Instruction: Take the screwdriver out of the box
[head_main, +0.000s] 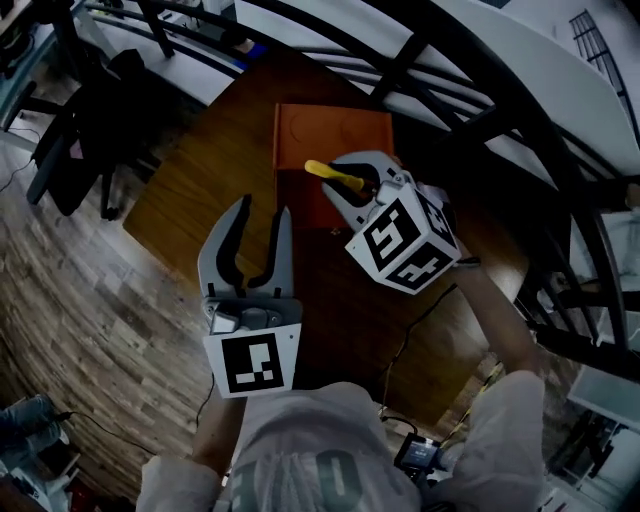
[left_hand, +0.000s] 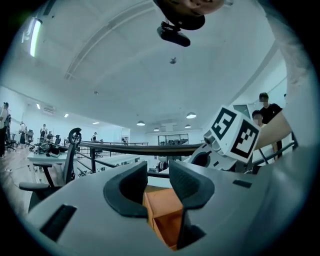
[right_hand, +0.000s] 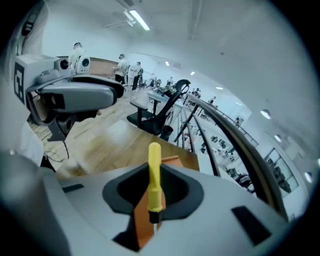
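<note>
The head view is dim and underexposed. The wooden table (head_main: 190, 190) and the floor (head_main: 70, 290) read dark brown, and the corners fall to near black. The white faces of a marker cube (head_main: 405, 240) are the brightest patches there.

Both gripper views are bright and evenly lit. Round ceiling lamps (left_hand: 190, 115) and a strip light (left_hand: 35, 37) glow in the left gripper view, and another strip light (right_hand: 140, 20) in the right gripper view. Shadows are soft.

The wide lenses bend the railings (right_hand: 240, 145) into arcs and ring each gripper view with black. The yellow screwdriver (right_hand: 154, 165) is sharp, while the table to its left looks smeared.
</note>
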